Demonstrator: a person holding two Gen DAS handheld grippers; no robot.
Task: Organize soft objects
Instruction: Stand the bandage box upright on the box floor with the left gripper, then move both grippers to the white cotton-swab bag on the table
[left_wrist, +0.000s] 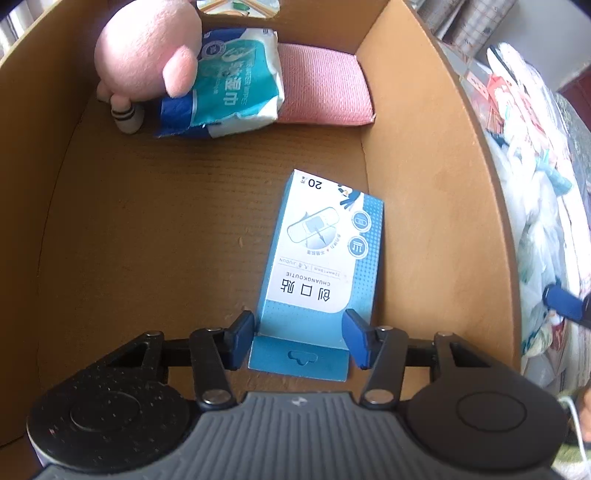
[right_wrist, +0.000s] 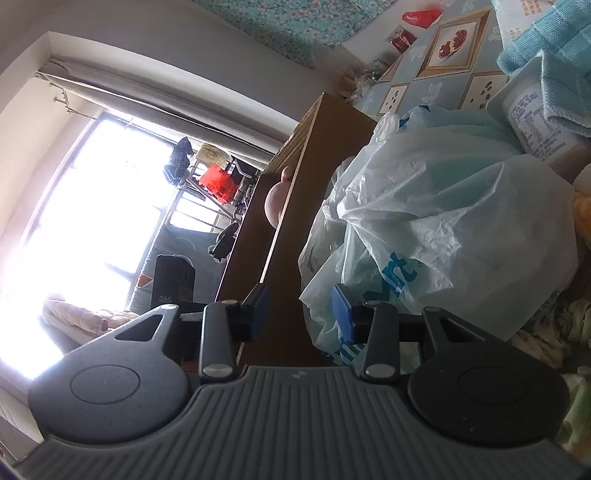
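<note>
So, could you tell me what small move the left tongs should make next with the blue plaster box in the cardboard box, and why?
Probably lift the left tongs straight up and out. The blue plaster box already lies on the floor of the cardboard box, against its side wall, apart from the pink plush toy, wipes pack and pink pillow. Whether the pads still press it I cannot tell; if so, open first.

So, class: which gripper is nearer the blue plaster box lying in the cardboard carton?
Left. The left gripper has its jaws on either side of the blue plaster box inside the cardboard carton. The right gripper is outside the carton, beside a plastic bag.
</note>
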